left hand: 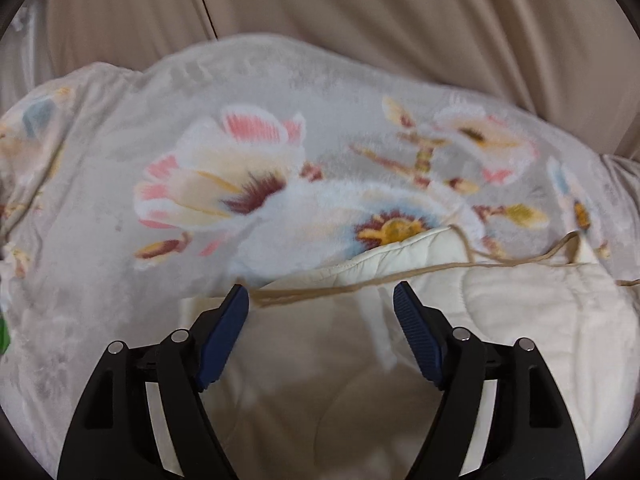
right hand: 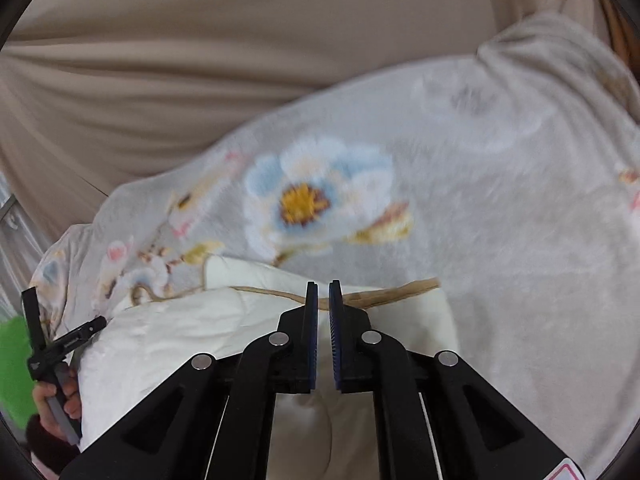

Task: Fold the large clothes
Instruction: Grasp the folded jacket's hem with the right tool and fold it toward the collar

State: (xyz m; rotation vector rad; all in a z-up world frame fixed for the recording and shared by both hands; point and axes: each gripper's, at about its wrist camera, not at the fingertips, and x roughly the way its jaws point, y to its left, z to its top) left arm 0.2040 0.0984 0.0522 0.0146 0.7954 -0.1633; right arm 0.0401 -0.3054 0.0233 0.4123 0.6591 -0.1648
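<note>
Left gripper [left hand: 321,300]: jaws wide, empty, over cream lining [left hand: 500,320]. Right gripper [right hand: 323,300]: jaws nearly closed; whether they pinch the tan edge binding [right hand: 380,296] cannot be told. Beyond: floral fleece blanket [left hand: 280,120] on beige sheet [left hand: 360,0]. Advice: seize binding squarely, keep edges aligned.

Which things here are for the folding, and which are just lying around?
For the folding:
- floral blanket, with its cream lining and tan edging
- left gripper, open
- right gripper, shut, with no cloth visibly pinched

Just there:
- beige sheet underneath
- green thing at the edge, too blurred to name
</note>
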